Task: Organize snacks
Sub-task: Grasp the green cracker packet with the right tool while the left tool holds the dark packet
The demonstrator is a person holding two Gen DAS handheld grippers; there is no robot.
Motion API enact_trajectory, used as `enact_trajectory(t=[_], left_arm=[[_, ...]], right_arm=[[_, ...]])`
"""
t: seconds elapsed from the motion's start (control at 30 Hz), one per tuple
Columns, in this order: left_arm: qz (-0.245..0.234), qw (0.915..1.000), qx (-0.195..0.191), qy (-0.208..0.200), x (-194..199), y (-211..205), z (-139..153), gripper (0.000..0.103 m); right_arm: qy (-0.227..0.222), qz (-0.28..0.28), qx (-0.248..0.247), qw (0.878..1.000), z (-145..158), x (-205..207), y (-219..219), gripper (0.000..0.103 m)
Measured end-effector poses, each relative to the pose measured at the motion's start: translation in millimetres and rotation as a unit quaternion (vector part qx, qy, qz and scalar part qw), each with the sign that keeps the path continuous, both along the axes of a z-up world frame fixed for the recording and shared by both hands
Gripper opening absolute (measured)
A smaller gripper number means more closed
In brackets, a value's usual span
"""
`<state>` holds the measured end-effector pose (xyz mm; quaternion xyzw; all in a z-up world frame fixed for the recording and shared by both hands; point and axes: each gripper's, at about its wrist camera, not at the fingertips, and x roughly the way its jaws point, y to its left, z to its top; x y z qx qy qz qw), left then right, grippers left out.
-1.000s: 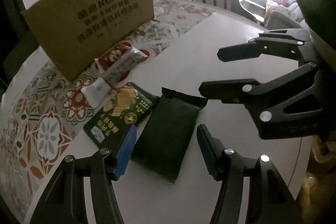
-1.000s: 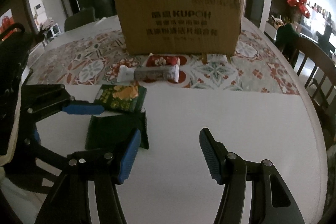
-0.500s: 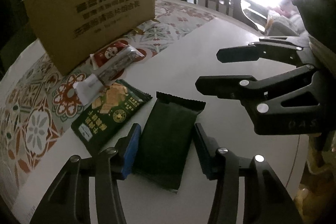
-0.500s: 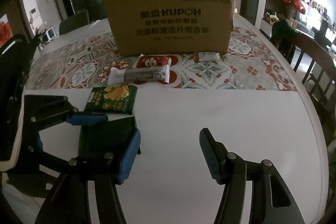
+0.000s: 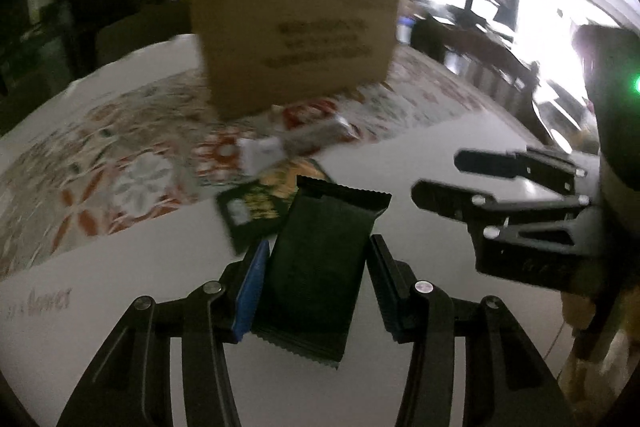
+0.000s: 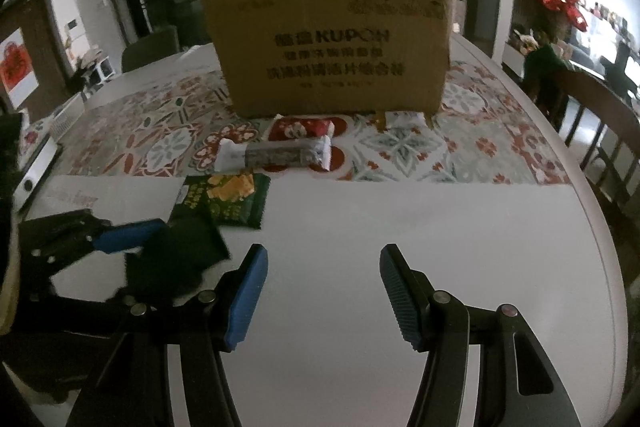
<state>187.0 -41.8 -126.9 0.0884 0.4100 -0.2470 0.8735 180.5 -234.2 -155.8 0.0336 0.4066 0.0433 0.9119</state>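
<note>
My left gripper [image 5: 316,287] is shut on a plain dark green snack packet [image 5: 320,267] and holds it lifted off the white table; it also shows in the right wrist view [image 6: 172,263]. A green cracker packet [image 6: 224,201] lies flat behind it. A grey and white bar [image 6: 276,155] and a red packet [image 6: 300,129] lie on the patterned mat in front of the cardboard box [image 6: 332,47]. My right gripper [image 6: 324,287] is open and empty above bare table, to the right of the left gripper.
The brown box stands upright on the patterned mat [image 6: 460,147] at the back. A wooden chair [image 6: 592,123] stands at the table's right edge. The white table [image 6: 440,227] curves away on the right.
My left gripper has closed onto the dark green packet and lifted it, swinging to face the box. The right gripper has barely moved and stays open.
</note>
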Motion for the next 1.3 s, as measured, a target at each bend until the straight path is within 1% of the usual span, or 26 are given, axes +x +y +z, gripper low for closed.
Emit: enact_trajectory(t=[0.1, 0.2, 0.23, 0.27, 0.3, 0.4, 0.43, 0.53, 0.57, 0.6, 0.7, 0.77, 0.83, 0.9, 0.93, 1.0, 1.07, 1.13, 1.2, 1.3], left_arm=[[0.079, 0.9968, -0.010, -0.003, -3, 16, 7, 0.049], [0.134, 0.9908, -0.018, 0.005, -5, 28, 10, 0.049], [0.153, 0.9882, -0.013, 0.004, -7, 31, 11, 0.049], [0.163, 0.9865, -0.012, 0.004, -8, 33, 11, 0.049], [0.175, 0.9845, -0.014, 0.006, -9, 36, 11, 0.049], [0.211, 0.9769, -0.023, 0.020, -8, 43, 9, 0.049], [0.231, 0.9721, -0.030, 0.026, -7, 46, 9, 0.049], [0.259, 0.9642, -0.045, 0.039, -7, 50, 8, 0.049], [0.266, 0.9618, -0.050, 0.042, -6, 50, 8, 0.049], [0.274, 0.9591, -0.056, 0.042, -7, 50, 9, 0.049], [0.299, 0.9509, -0.068, 0.040, -9, 51, 13, 0.049], [0.317, 0.9448, -0.072, 0.039, -9, 52, 14, 0.049], [0.326, 0.9405, -0.083, 0.051, -6, 53, 12, 0.049], [0.334, 0.9366, -0.090, 0.058, -4, 54, 11, 0.049], [0.338, 0.9348, -0.093, 0.061, -2, 54, 10, 0.049], [0.340, 0.9336, -0.094, 0.061, 1, 54, 10, 0.049], [0.342, 0.9329, -0.095, 0.059, 3, 53, 10, 0.049], [0.344, 0.9320, -0.097, 0.060, 5, 53, 11, 0.049], [0.346, 0.9308, -0.100, 0.060, 7, 54, 11, 0.049], [0.353, 0.9287, -0.099, 0.059, 9, 57, 10, 0.049]], right_arm=[[0.004, 0.041, -0.006, 0.999, 1, 9, 7, 0.059], [0.012, 0.092, -0.006, 0.996, 1, 17, 18, 0.059], [0.019, 0.119, -0.006, 0.993, 1, 21, 24, 0.059], [0.027, 0.155, -0.012, 0.987, 1, 27, 32, 0.059], [0.030, 0.179, -0.018, 0.983, 1, 31, 37, 0.059], [0.043, 0.260, -0.049, 0.963, 6, 47, 58, 0.059], [0.047, 0.280, -0.056, 0.957, 8, 52, 63, 0.059], [0.052, 0.332, -0.099, 0.937, 17, 67, 81, 0.059], [0.061, 0.356, -0.110, 0.926, 18, 72, 87, 0.059], [0.077, 0.389, -0.123, 0.910, 18, 77, 96, 0.059], [0.093, 0.439, -0.148, 0.881, 17, 88, 110, 0.059], [0.108, 0.462, -0.158, 0.866, 13, 92, 113, 0.059], [0.113, 0.482, -0.180, 0.850, 8, 96, 120, 0.059], [0.112, 0.492, -0.195, 0.841, 5, 100, 124, 0.059], [0.121, 0.501, -0.195, 0.835, 3, 102, 125, 0.059], [0.135, 0.515, -0.194, 0.824, 0, 105, 127, 0.059], [0.137, 0.520, -0.200, 0.819, -3, 108, 129, 0.059], [0.140, 0.519, -0.205, 0.818, -6, 113, 132, 0.059], [0.153, 0.525, -0.197, 0.814, -8, 117, 134, 0.059], [0.158, 0.531, -0.201, 0.808, -12, 119, 138, 0.059]])
